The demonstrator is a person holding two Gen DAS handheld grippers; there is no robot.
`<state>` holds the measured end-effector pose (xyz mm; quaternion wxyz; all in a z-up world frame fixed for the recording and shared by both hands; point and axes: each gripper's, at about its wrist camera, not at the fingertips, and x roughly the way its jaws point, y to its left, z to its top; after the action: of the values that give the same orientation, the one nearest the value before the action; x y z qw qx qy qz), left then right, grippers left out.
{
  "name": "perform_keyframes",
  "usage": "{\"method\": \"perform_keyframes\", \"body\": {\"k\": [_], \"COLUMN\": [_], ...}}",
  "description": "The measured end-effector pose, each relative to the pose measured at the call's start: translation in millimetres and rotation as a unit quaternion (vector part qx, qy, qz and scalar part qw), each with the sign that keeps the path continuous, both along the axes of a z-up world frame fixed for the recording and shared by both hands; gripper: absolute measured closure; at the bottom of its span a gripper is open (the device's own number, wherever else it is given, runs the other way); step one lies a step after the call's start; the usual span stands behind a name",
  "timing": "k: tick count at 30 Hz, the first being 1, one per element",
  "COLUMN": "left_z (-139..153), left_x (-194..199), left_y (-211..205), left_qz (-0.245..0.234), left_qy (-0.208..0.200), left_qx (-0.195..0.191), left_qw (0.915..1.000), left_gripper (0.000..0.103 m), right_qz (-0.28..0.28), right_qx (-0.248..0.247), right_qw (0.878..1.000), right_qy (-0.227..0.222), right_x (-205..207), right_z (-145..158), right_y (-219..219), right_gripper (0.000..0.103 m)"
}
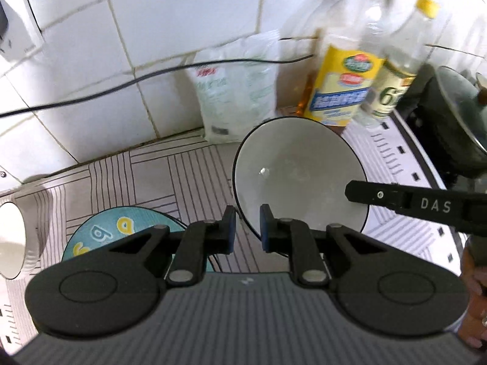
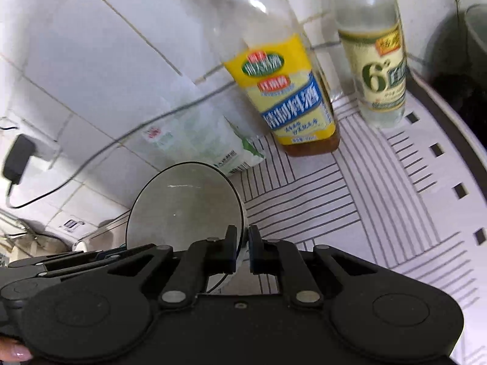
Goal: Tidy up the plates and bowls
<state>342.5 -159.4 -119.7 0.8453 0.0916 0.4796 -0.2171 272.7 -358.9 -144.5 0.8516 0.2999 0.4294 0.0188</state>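
A white bowl with a dark rim (image 1: 292, 170) is tilted above the striped counter mat. My left gripper (image 1: 247, 228) straddles its near rim with a narrow gap between the pads. My right gripper (image 2: 242, 251) is shut on the same bowl's rim (image 2: 182, 206); one of its fingers (image 1: 404, 202) reaches in from the right in the left wrist view. A teal patterned plate (image 1: 121, 228) lies on the mat at lower left, below the left gripper. A white cup or bowl (image 1: 15, 240) shows at the far left edge.
A yellow-labelled cooking wine bottle (image 2: 286, 91), a clear vinegar bottle (image 2: 377, 70) and a white bag (image 2: 194, 137) stand against the tiled wall. A dark pot (image 1: 456, 121) sits on the stove at right. A black cable (image 1: 121, 82) runs along the wall.
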Motion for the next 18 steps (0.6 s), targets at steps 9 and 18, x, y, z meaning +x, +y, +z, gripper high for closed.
{"method": "perform_keyframes", "body": {"k": [9,18], "left_z": [20,9], "left_x": [-51,-94], "left_y": [-8,-18], "left_qz": [-0.001,0.019], "left_qy": [0.019,0.033], "left_qx": [-0.024,-0.025], "left_qw": [0.9995,0.9990], "left_gripper": [0.089,0.088], "right_qz": [0.014,0.038], "right_qx": [-0.016,-0.024], "right_qw": [0.999,0.998], "right_qy": [-0.035,-0.042], "right_x": [-55,-88], "right_z": [35,31], "right_y": [-16,-27], "right_gripper": [0.091,0.091]}}
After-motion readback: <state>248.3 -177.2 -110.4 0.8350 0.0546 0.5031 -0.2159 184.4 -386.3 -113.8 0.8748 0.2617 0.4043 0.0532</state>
